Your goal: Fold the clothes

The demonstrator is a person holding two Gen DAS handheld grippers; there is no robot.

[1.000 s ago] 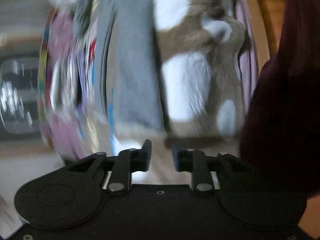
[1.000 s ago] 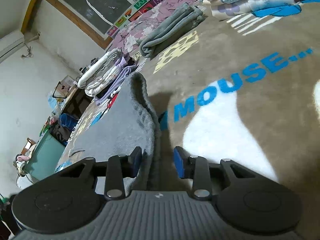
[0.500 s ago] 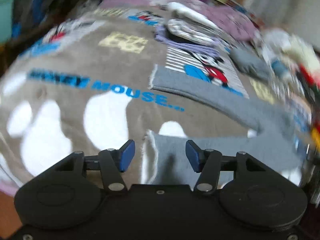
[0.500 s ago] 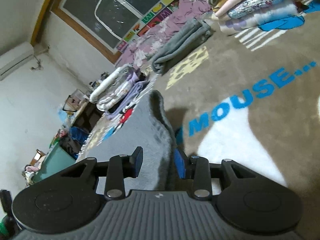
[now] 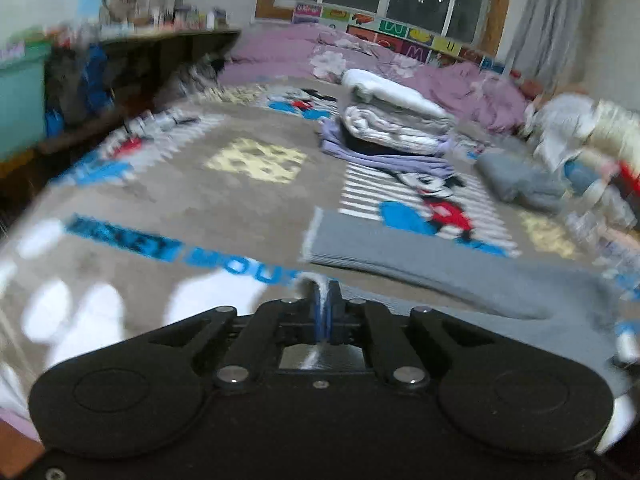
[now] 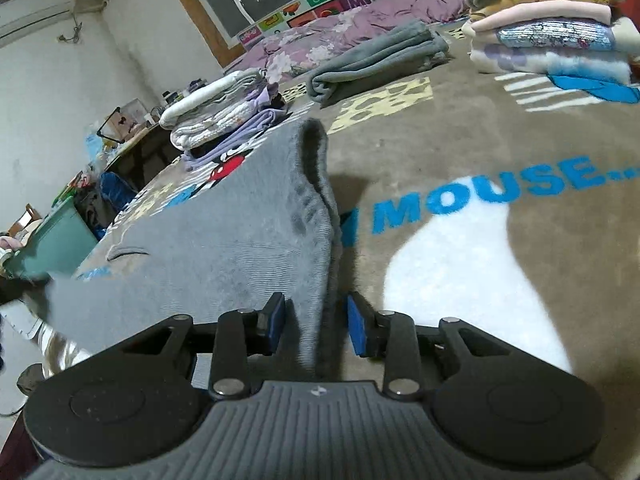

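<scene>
A grey ribbed knit garment (image 5: 432,264) lies spread on the Mickey Mouse blanket (image 5: 224,196). My left gripper (image 5: 322,308) is shut on the edge of one grey cuff at the near end. In the right wrist view the same grey garment (image 6: 248,220) runs from the left into my right gripper (image 6: 316,324). Its blue-padded fingers (image 6: 276,322) stand apart on either side of a raised fold of the grey fabric, without pinching it.
A stack of folded white and lilac clothes (image 5: 392,128) sits mid-blanket. A folded grey blanket (image 6: 376,64) and a tall pile of folded items (image 6: 548,32) lie at the back right. A purple floral quilt (image 5: 404,64) lies under the window. A teal bin (image 6: 52,244) stands left.
My left gripper swung onto the blanket, came down at the grey cuff and shut on it. My right gripper stayed around the raised fold, and its jaws opened slightly wider.
</scene>
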